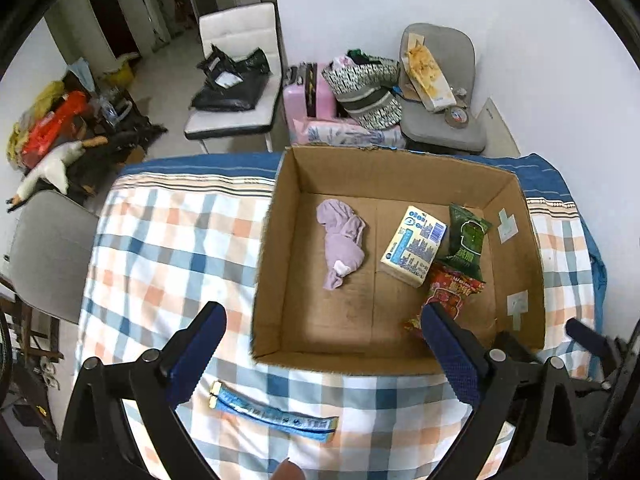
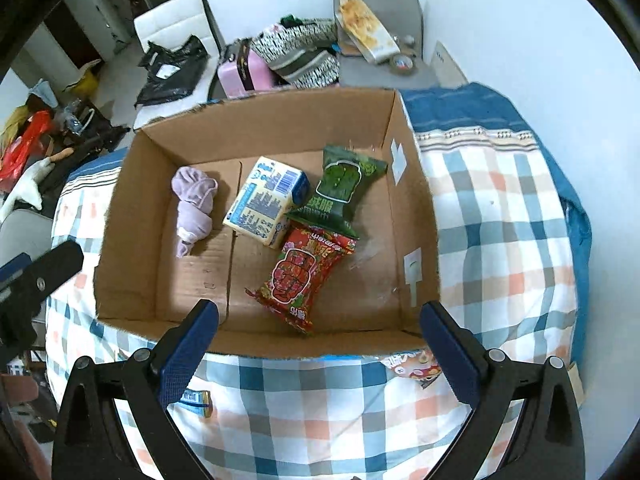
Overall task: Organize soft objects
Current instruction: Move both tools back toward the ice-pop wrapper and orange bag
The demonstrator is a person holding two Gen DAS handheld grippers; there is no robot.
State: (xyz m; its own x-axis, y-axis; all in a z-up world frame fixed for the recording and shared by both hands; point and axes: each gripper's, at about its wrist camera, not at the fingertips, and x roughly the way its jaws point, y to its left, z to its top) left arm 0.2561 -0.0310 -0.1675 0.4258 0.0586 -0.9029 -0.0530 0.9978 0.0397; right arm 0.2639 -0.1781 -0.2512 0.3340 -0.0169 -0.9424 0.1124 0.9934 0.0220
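An open cardboard box (image 1: 276, 236) (image 2: 124, 216) stands on the checked cloth. Inside lie a rolled purple cloth (image 1: 342, 242) (image 2: 192, 208), a tissue pack (image 1: 414, 246) (image 2: 266, 200), a green snack bag (image 1: 466, 240) (image 2: 340, 190) and a red snack bag (image 1: 452, 288) (image 2: 304, 272). A long blue packet (image 1: 272, 416) (image 2: 196, 398) lies on the cloth in front of the box. Another printed packet (image 2: 416, 364) lies at the box's front right corner. My left gripper (image 1: 322, 320) is open and empty above the box's front wall. My right gripper (image 2: 320, 320) is open and empty over the box's front edge.
The checked cloth (image 1: 160, 248) (image 2: 500, 240) covers the table. Chairs stand behind: a white one (image 1: 240, 80) with a black bag, a grey one (image 1: 440, 92) with clutter. A pink case (image 1: 308, 92) and a patterned bag (image 1: 368, 92) stand behind the box. A grey chair (image 1: 48, 252) is at the left.
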